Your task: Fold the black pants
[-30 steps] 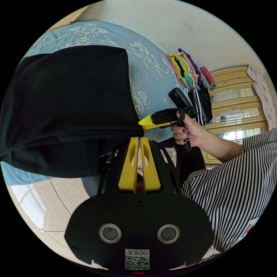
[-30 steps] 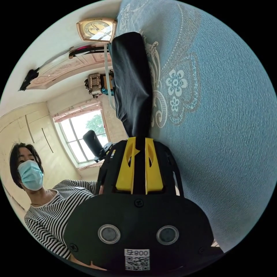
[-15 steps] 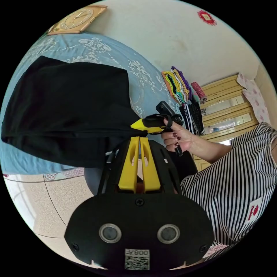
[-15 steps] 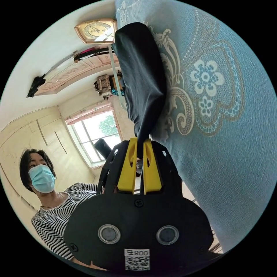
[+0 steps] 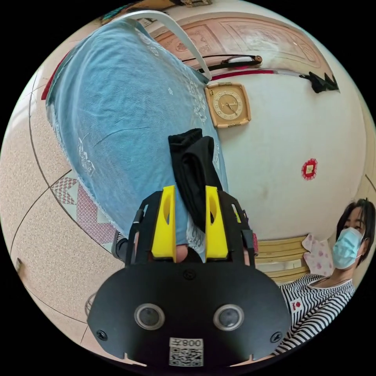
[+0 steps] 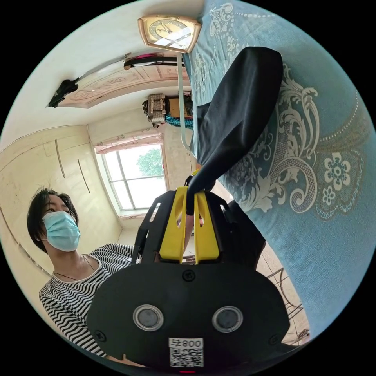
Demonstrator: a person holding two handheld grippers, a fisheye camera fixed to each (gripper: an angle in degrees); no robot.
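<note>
Right gripper [image 6: 190, 197] pinches the black pants [image 6: 235, 117] over the blue bedspread [image 6: 333, 219]; left gripper [image 5: 190, 196] gapes, jaws spread.

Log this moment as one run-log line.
stage: folding | left claw: open, black pants between jaws | right claw: shut on black pants | surface: blue bedspread

pants [image 6: 235, 113]: matt black cloth, soft | bed [image 6: 333, 235] cover: blue cloth, nubbly, pale woven pattern | gripper [image 5: 190, 194]: yellow and black matt plastic | floor [image 5: 35, 219]: speckled glossy tile
</note>
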